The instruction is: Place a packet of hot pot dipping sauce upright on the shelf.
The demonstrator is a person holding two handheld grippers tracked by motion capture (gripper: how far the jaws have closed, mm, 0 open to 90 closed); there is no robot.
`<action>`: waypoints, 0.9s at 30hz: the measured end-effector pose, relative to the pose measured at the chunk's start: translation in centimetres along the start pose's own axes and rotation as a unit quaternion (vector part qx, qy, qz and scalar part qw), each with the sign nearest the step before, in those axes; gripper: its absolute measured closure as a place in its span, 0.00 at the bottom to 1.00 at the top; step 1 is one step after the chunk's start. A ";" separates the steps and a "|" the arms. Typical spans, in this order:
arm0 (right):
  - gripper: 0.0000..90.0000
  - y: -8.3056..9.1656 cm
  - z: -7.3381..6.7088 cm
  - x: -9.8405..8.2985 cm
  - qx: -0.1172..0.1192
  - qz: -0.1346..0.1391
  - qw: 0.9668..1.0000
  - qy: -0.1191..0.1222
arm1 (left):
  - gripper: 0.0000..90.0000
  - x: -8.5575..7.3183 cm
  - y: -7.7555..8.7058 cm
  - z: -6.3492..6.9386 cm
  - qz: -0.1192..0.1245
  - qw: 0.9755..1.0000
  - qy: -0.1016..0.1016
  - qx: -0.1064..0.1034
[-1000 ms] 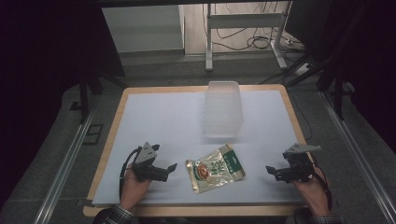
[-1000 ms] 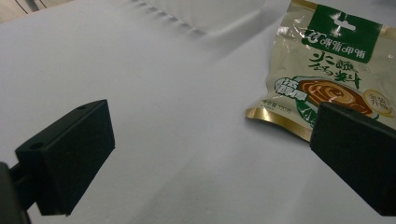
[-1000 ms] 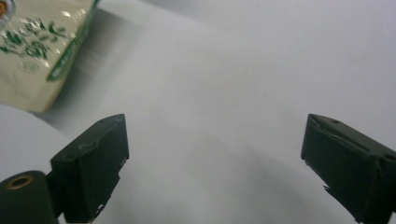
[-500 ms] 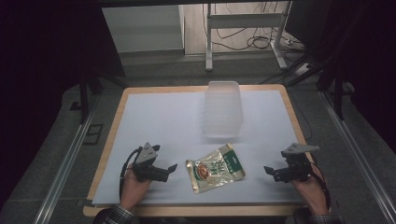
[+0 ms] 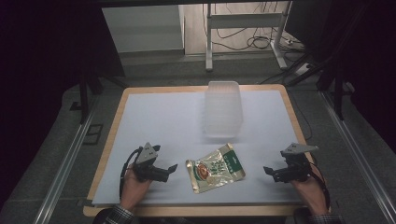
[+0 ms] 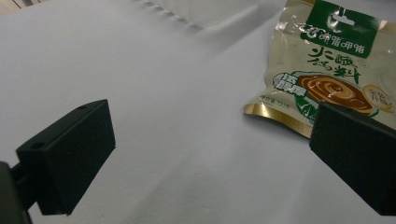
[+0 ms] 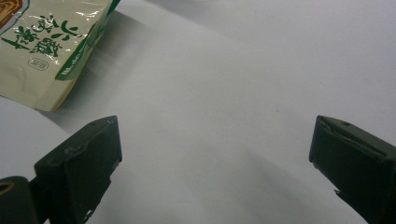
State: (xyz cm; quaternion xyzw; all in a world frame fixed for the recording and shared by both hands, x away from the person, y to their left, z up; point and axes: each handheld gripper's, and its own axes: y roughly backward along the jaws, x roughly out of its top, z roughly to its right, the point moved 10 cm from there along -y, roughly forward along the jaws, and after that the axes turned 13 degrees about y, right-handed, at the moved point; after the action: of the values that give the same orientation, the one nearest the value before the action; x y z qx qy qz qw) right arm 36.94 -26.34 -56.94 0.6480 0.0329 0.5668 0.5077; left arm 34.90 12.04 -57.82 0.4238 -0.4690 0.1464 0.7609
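A snack pouch (image 5: pixel 215 167), pale gold with a green band at one end, lies flat on the white table (image 5: pixel 163 121) near its front edge, between the two grippers and touching neither. Its long axis runs on a diagonal: the green-banded end points toward the far right, the end with the brown round picture toward the near left. Just beyond the green end stands a clear plastic container (image 5: pixel 223 108), its long side running away from the person. The left gripper (image 5: pixel 171 169) is held low over the table just left of the pouch, the hand gripping it from behind and the jaws aimed rightward at the pouch; in the left gripper view the jaws stand wide apart and empty, with the pouch's lower corner just ahead of one jaw. The right gripper (image 5: pixel 267 171) sits well apart from the pouch on its right, aimed leftward, jaws likewise spread with nothing between them.
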 end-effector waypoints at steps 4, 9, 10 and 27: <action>0.03 0.0 -0.1 0.2 0.002 0.004 1.000 0.002 | 0.00 0.0 0.0 0.0 0.000 1.000 0.002 -0.001; 0.03 -0.1 -0.2 0.5 0.003 0.009 1.000 0.006 | 0.00 0.0 0.0 0.1 -0.001 1.000 0.000 -0.002; 0.03 -0.1 -0.2 0.6 0.003 0.010 1.000 0.008 | 0.00 0.0 0.0 0.1 -0.001 1.000 0.000 -0.002; 0.03 -0.5 -1.1 1.4 0.018 0.015 0.999 0.022 | 0.00 -0.1 -0.2 0.1 -0.002 1.000 -0.002 -0.002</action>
State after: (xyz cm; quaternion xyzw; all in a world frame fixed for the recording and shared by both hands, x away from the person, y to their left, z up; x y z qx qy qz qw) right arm 36.89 -24.56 -56.49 0.6449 0.0438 0.5877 0.4866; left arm 34.90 11.88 -57.94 0.4236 -0.4704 0.1434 0.7608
